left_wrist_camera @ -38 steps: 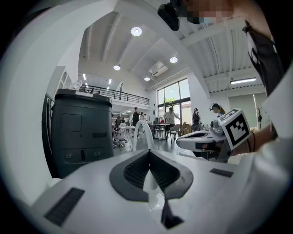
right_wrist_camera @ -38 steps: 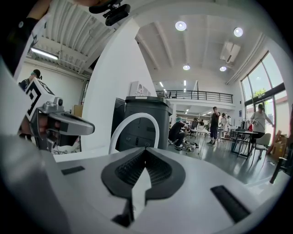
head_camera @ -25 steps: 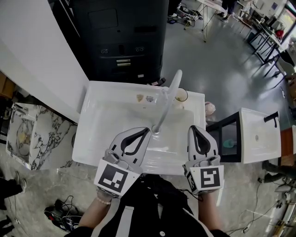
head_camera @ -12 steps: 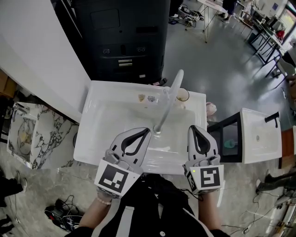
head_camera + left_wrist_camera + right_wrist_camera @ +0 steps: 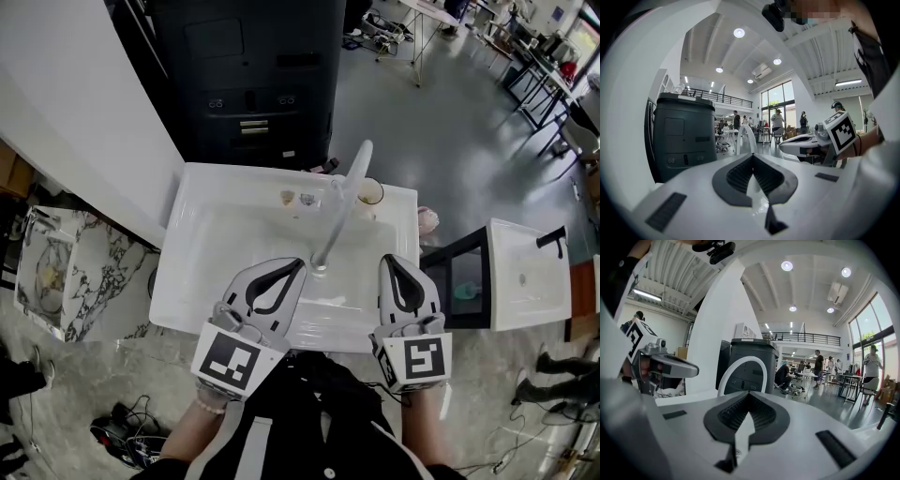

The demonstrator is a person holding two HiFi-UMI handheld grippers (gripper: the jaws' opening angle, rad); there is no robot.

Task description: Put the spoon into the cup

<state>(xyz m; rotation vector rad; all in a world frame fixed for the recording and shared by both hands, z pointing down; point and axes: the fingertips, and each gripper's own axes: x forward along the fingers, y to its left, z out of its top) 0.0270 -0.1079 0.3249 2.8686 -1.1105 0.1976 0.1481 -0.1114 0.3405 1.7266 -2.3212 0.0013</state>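
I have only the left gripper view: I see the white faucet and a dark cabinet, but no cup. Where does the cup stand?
Observer: In the head view, the cup stands at the far edge of the sink, right of the faucet.
Operator: Does the right gripper hold something?
Observer: No; the right gripper view shows its jaws together, nothing between them.
Operator: Is the spoon near the cup?
Observer: No spoon is recognisable; two small things lie left of the faucet.

left gripper (image 5: 298, 263): matt white plastic, ribbed black pads (image 5: 736, 176). just ahead, glossy white basin (image 5: 202, 272); beyond, shiny grey floor (image 5: 450, 122).
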